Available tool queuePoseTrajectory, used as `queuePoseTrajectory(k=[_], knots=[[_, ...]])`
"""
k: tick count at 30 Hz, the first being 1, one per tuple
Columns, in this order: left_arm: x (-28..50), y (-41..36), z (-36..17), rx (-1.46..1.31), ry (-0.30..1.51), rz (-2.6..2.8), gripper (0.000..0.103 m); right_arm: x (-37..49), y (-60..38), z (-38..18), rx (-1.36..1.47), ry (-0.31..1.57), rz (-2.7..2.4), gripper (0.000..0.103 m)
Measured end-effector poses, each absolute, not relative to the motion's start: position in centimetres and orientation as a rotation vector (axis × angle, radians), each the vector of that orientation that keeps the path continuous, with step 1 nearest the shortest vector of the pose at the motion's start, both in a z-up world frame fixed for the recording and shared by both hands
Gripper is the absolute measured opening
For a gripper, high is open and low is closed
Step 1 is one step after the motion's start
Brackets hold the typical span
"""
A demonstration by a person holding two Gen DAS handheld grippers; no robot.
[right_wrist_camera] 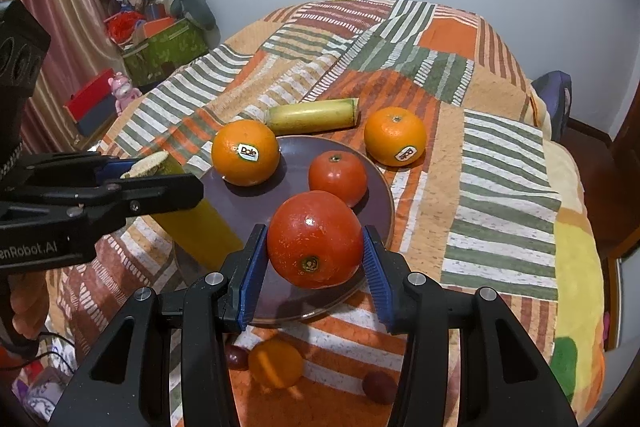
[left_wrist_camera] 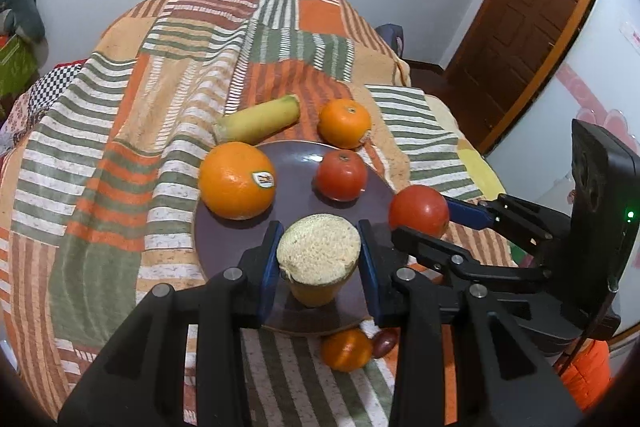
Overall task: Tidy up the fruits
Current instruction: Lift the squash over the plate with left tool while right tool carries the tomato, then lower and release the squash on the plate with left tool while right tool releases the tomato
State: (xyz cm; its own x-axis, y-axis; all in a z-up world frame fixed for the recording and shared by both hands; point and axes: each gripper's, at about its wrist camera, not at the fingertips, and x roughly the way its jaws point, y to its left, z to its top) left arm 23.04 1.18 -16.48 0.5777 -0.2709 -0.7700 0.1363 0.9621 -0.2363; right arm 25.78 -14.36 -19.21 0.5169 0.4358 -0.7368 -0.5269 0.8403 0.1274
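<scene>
A dark purple plate [left_wrist_camera: 296, 163] [right_wrist_camera: 372, 203] lies on the striped blanket. On it sit a large orange [left_wrist_camera: 237, 180] [right_wrist_camera: 245, 152] and a red tomato [left_wrist_camera: 341, 175] [right_wrist_camera: 337, 178]. My left gripper [left_wrist_camera: 319, 259] [right_wrist_camera: 150, 171] is shut on a yellow sugarcane piece [left_wrist_camera: 318, 255] [right_wrist_camera: 196, 231], held upright over the plate's near edge. My right gripper [right_wrist_camera: 315, 259] [left_wrist_camera: 424, 223] is shut on a second red tomato [right_wrist_camera: 315, 239] [left_wrist_camera: 419, 211], above the plate's near right rim.
Another sugarcane piece [left_wrist_camera: 260, 123] [right_wrist_camera: 314, 117] and a second orange [left_wrist_camera: 345, 123] [right_wrist_camera: 395, 135] lie on the blanket behind the plate. A small orange [left_wrist_camera: 346, 349] [right_wrist_camera: 275, 363] and dark small fruits [left_wrist_camera: 385, 341] [right_wrist_camera: 379, 386] lie in front. A door [left_wrist_camera: 532, 7] stands right.
</scene>
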Motion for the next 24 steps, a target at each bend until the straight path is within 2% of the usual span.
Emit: queuePoseTrajectory(k=[11, 24], knots=[[23.9, 3.9, -17.0, -0.167, 0.903, -0.155, 0.042, 26.9, -12.3, -20.3, -0.148, 0.875, 0.616, 0.043], [25.1, 7.1, -21.0, -0.180, 0.974, -0.074, 0.048, 28.0, -11.0, -21.6, -0.168, 0.903, 0.630, 0.043]])
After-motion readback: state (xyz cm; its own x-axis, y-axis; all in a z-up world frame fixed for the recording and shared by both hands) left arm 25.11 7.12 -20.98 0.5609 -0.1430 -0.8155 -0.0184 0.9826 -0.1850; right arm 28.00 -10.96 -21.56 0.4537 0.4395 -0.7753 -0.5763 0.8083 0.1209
